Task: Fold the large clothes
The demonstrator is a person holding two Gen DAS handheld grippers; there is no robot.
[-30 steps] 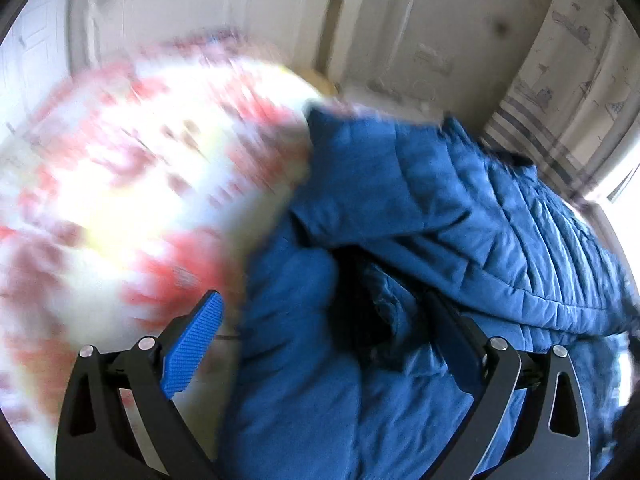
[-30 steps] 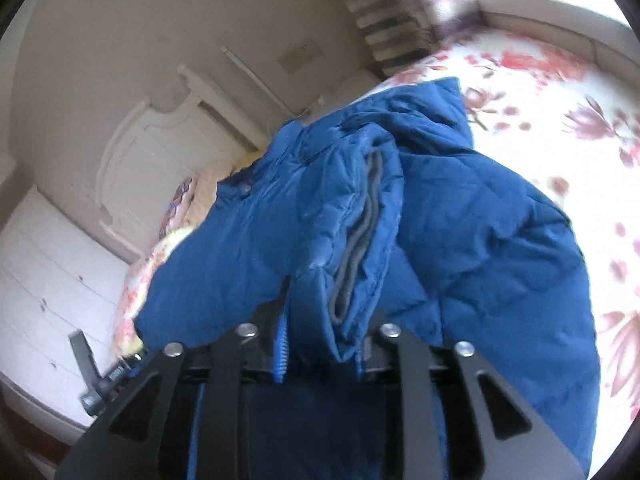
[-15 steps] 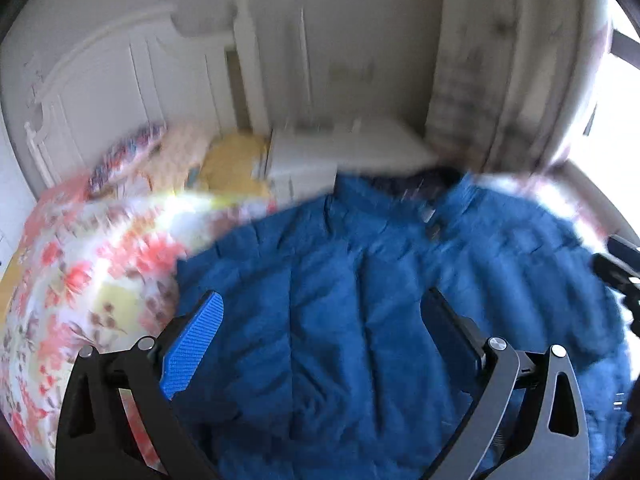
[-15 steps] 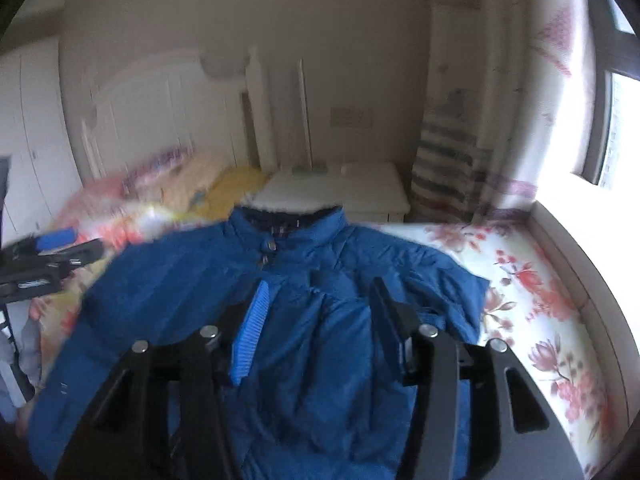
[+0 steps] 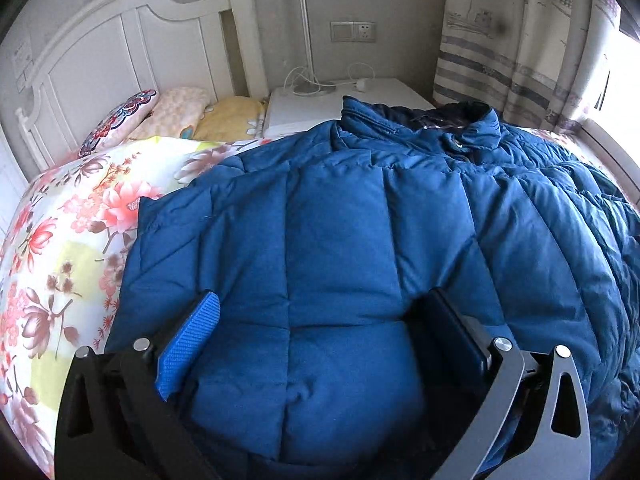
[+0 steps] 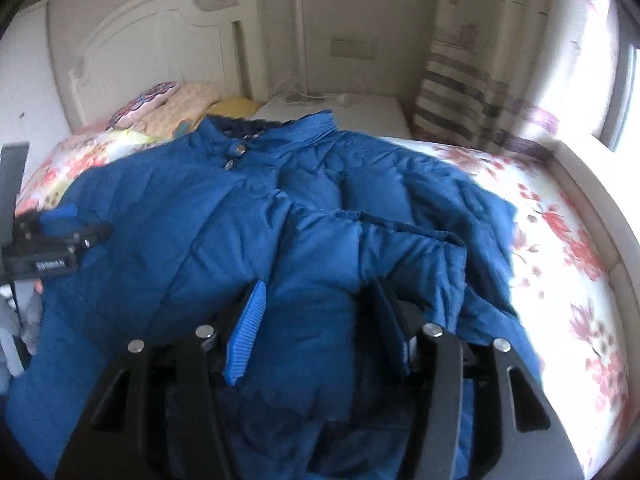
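So the puffy quilted blue winter jacket (image 5: 340, 240) is lying spread across the bed on the pink-and-red floral bedsheet (image 5: 60, 248), collar pointing far toward the white bedside table (image 6: 336, 110) and the white panelled headboard (image 5: 120, 52).

The left gripper (image 5: 320, 344) is hanging over the jacket's near left part with its jaws spread really wide, nothing pinched, and they've just been opening a touch more. The right gripper (image 6: 320, 320) is sitting at about a medium gap; a fold of the jacket is lying between its fingers but the pads aren't squeezing it.

The jacket's left edge is leaving a strip of bare sheet showing on the left. On the right, there's a wide open stretch of sheet running to the bed's edge by the striped curtain (image 6: 472, 92). A sleeve is lying folded over the jacket's right side.
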